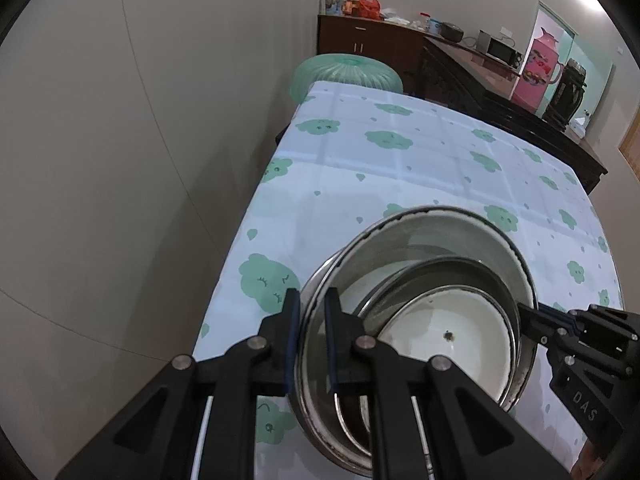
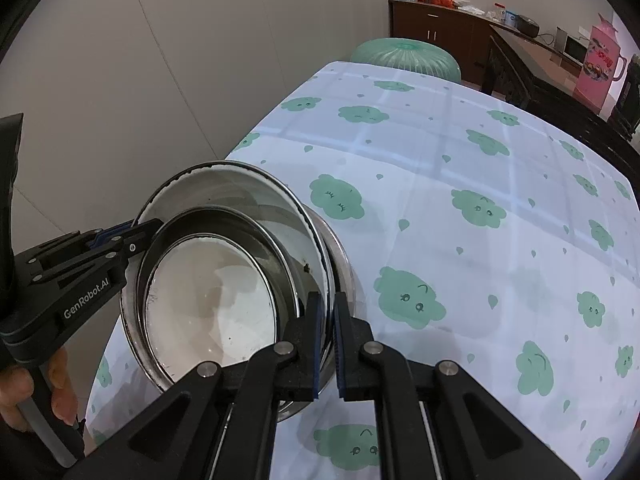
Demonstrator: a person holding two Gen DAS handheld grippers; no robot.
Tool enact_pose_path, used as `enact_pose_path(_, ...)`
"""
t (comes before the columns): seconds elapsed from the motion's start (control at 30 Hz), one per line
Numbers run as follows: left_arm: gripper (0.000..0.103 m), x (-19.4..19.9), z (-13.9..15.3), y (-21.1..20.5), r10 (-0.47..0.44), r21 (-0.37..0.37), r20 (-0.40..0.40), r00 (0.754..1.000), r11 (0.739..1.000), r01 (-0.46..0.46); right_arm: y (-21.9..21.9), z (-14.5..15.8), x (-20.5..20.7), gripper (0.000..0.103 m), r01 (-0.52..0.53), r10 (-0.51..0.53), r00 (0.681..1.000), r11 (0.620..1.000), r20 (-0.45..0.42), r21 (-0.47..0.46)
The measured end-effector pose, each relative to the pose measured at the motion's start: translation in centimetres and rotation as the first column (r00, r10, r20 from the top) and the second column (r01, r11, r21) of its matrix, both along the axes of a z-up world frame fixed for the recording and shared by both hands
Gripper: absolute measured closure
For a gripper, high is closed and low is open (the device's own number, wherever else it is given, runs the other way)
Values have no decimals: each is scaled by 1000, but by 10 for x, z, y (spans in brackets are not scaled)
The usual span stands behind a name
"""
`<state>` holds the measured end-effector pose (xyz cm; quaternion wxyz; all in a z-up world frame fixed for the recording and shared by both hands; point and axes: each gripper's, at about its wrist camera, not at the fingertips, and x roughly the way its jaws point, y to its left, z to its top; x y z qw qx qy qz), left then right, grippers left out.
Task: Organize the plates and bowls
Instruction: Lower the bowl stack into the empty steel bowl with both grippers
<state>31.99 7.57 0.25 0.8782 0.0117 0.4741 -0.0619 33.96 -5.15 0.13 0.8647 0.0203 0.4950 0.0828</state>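
Your left gripper (image 1: 311,320) is clamped on the near-left rim of the big bowl (image 1: 440,232), one blue pad outside the wall and one inside. Your right gripper (image 2: 326,320) is pinched shut on the opposite rim of the same bowl, again with a pad on each side of the metal. From the left wrist view you see the right gripper reaching in from the right edge; from the right wrist view the left gripper comes in from the left, with your hand (image 2: 16,396) wrapped round its handle below.

Between the two grippers, a smaller bowl (image 1: 448,336) sits nested inside the big one, tilted, its white bottom showing a few dark specks. Its rim leans toward the right gripper's side of the big bowl. Both are steel with white-looking insides.

Under them is the table (image 1: 400,168), covered by a pale cloth printed with green clouds. The bowls are at its near-left corner, by the wall; whether they rest on the cloth or hang just above it, you cannot tell.

Beyond the table's far end stands a green stool (image 1: 344,72). Further off to your right, a dark cabinet (image 1: 360,36) carries clutter, a microwave (image 1: 504,50) and a pink jug (image 1: 536,76).
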Motion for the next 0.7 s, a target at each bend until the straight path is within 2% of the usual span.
enact_pose_path(0.2,94,2,0,0,3,5,-2,1000,1000,-3,-2,-1,5,96,20,-20,1000,1000,-1,16)
enact_pose_path(0.37,94,5,1,-4,-5,38,-5,1000,999,5,-4,-1,9,93,36,-37,999,998,28,44)
enact_pose_path(0.5,85,7,5,-6,-6,44,7,1000,999,6,-1,-1,11,93,38,-40,998,999,56,38)
enact_pose_path(0.7,82,9,14,-11,-19,51,34,999,999,17,-3,-2,12,93,31,-35,997,998,75,60)
